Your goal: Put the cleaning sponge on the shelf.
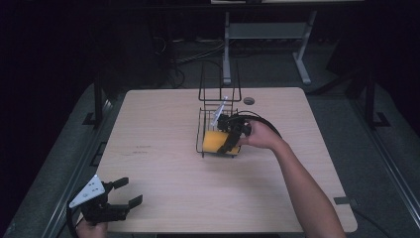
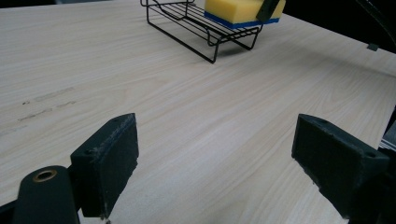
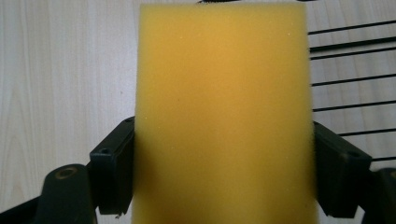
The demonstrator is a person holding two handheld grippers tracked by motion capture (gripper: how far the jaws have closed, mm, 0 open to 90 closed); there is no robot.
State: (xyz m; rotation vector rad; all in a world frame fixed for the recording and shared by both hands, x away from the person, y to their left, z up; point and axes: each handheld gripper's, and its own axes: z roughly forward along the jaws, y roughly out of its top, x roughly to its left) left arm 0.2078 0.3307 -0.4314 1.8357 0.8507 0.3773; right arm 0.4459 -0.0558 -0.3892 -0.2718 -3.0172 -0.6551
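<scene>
Near edge, bottom left of the high view: left claw [image 1: 128, 192] sits at the counter [image 1: 163, 168] corner, held by one hand [image 1: 91, 229], grey three-cornered plate on top. Jaws spread wide, nothing between them; in the left gripper view they frame bare wood only [image 2: 210, 154].

Mid counter: faint dark smudges on the wood, left of centre [image 1: 138, 149]. Otherwise bare surface.

Further in, centre: one black wire rack [image 1: 218, 111] with tall looped uprights at its back. One sponge [image 1: 216, 141], yellow with a blue underside, lies at the rack's front end; the left gripper view shows it resting on the wires [image 2: 239, 10].

Right claw [image 1: 233, 140] is at that sponge, the person's right hand [image 1: 260, 134] and forearm reaching in from the lower right, cable looping behind. Right gripper view: the sponge [image 3: 224, 116] sits between both jaws, each pad pressed against a side, so it's clamped on the sponge. Rack wires visible at the right of that view [image 3: 350, 70].

One pale, thin item stands tilted in the rack behind the sponge [image 1: 221, 110]; can't tell what it is.

Far edge: one small round grommet [image 1: 249, 100] in the counter top, right of the rack.

Count: 2 claws, 1 rack, 1 sponge.
</scene>
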